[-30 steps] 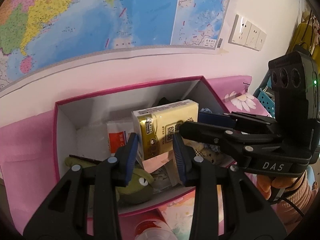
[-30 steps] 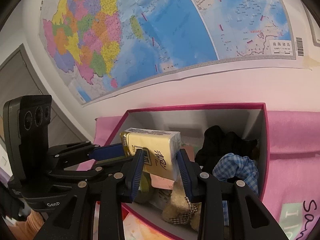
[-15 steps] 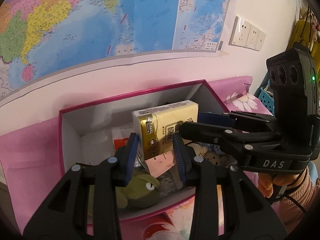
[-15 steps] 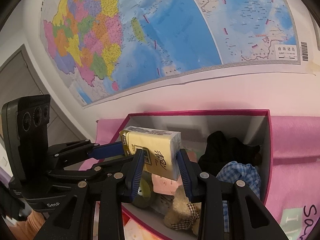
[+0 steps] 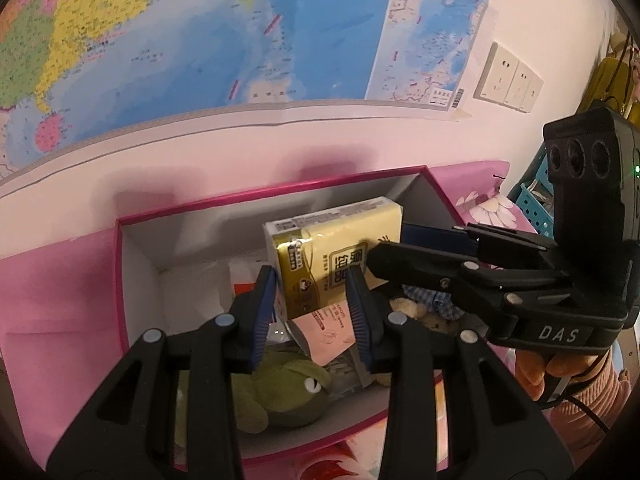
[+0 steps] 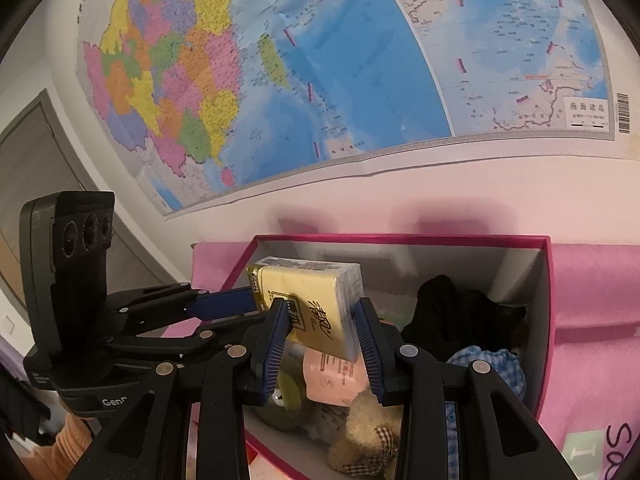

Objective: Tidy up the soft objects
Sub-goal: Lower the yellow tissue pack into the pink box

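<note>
A yellow tissue pack [image 5: 336,248] [image 6: 308,292] hangs above an open pink-rimmed box [image 5: 260,196] [image 6: 400,236]. My left gripper [image 5: 312,292] is shut on the pack's near end. From the right, my right gripper [image 5: 400,246] clamps its other end. In the right wrist view the right gripper [image 6: 320,316] pinches the pack, and the left gripper [image 6: 248,312] reaches in from the left. Inside the box lie a green plush frog [image 5: 288,392], a brown teddy bear [image 6: 368,432], a pink packet [image 6: 332,376], a blue checked cloth [image 6: 488,364] and a black cloth [image 6: 452,308].
The box stands on a pink cloth [image 5: 48,288] against a wall with a large map [image 5: 200,40]. Wall sockets [image 5: 512,80] and a teal basket [image 5: 536,200] are at the right. A hand in an orange sleeve [image 5: 560,376] holds the right gripper. A grey door [image 6: 32,168] is at far left.
Both grippers keep their hold on the tissue pack. The box sits slightly lower in both views; nothing else has shifted.
</note>
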